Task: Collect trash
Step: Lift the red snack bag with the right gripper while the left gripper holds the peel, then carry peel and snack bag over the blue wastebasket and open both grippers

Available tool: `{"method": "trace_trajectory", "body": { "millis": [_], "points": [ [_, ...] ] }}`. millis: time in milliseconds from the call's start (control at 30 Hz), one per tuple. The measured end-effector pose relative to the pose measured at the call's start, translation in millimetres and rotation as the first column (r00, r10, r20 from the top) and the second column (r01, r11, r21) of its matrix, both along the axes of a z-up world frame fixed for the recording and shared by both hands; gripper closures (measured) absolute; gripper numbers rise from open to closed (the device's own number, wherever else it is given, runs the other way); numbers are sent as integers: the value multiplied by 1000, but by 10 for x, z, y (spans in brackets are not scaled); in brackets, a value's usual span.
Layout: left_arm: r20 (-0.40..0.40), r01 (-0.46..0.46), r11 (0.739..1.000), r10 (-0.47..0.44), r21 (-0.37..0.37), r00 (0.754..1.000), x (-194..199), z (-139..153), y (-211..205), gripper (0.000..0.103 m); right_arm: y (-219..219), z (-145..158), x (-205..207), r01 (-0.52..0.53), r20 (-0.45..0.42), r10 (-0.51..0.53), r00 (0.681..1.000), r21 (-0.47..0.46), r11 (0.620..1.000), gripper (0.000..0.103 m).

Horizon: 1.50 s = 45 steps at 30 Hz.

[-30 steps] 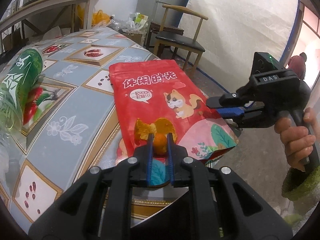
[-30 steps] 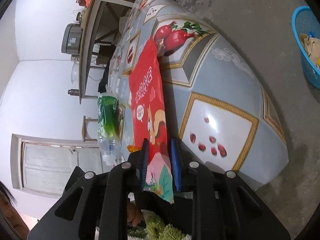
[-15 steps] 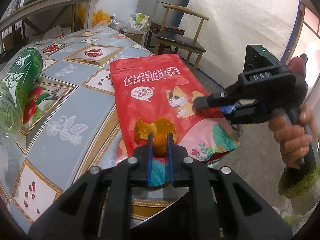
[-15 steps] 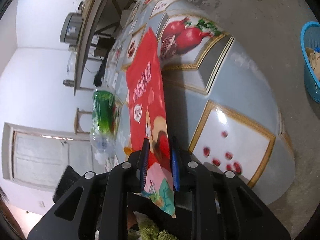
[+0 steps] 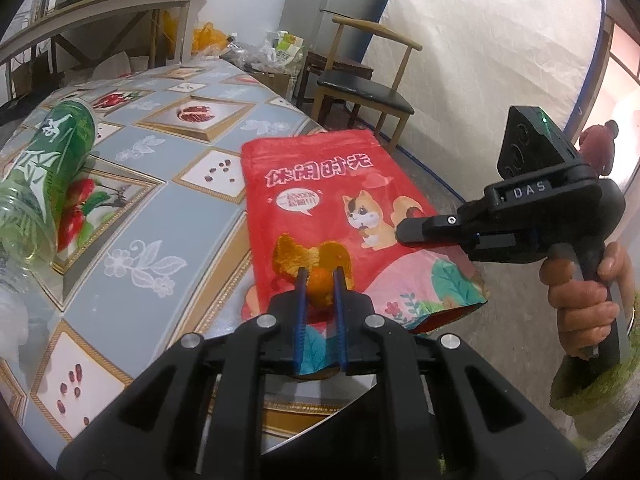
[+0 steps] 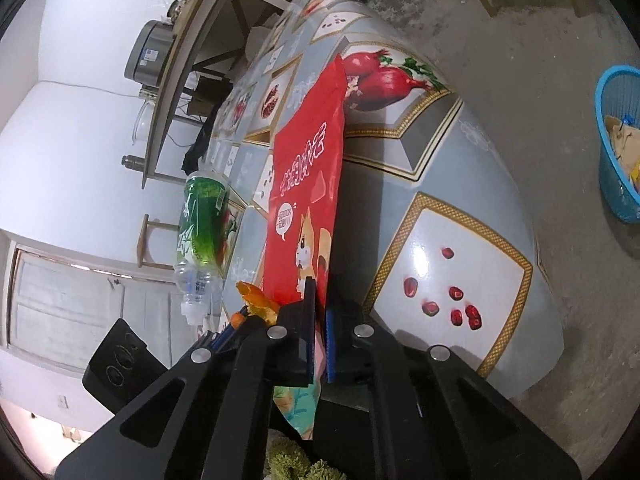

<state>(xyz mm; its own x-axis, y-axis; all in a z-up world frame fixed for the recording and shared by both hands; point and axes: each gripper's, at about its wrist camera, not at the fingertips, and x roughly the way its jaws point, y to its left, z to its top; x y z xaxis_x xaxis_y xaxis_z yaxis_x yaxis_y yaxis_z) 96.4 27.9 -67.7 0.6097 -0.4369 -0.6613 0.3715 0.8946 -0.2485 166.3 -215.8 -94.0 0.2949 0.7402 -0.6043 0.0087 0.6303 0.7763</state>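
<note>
A red snack bag (image 5: 320, 184) printed with a cartoon animal lies over the near edge of the patterned table (image 5: 168, 216). On its lower part sits an orange peel (image 5: 288, 254), and my left gripper (image 5: 320, 278) is shut on that peel. From the right, my right gripper (image 5: 402, 236) comes in at the bag's side. In the right wrist view the right gripper (image 6: 320, 300) is closing its jaws on the red snack bag (image 6: 308, 168), whose edge is pinched between the pads. A green-labelled plastic bottle (image 5: 48, 168) lies on its side further left.
A blue basket (image 6: 616, 184) with scraps stands on the concrete floor beyond the table. A wooden chair (image 5: 360, 88) with a black seat is behind the table, next to bags on the floor. A long wooden side table (image 5: 100, 8) holds a pot.
The right gripper slid further onto the bag's edge and its jaws narrowed onto it. The bag shifted and tilted slightly. The left gripper kept still on the peel.
</note>
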Motion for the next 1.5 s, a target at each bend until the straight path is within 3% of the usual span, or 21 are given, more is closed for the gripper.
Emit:
{"method": "trace_trajectory", "body": {
  "millis": [467,833,1267,1500],
  "points": [
    [74,-46,999,47,-10,996,-56,268,77,93,-116,167,-56,35,60,-35,998,9,999,100],
    [99,-42,999,42,-3,994,-48,412,-9,93,-454,311,-164,83,119,-89,989,50,995,100],
    [92,85,996,-87,17,992,137,531,-568,93,-1159,368,-409,225,154,-244,958,130,966,100],
    [50,210,977,-211,30,976,363,614,-1128,93,-1835,360,-639,364,172,-391,904,166,916,100]
  ]
}}
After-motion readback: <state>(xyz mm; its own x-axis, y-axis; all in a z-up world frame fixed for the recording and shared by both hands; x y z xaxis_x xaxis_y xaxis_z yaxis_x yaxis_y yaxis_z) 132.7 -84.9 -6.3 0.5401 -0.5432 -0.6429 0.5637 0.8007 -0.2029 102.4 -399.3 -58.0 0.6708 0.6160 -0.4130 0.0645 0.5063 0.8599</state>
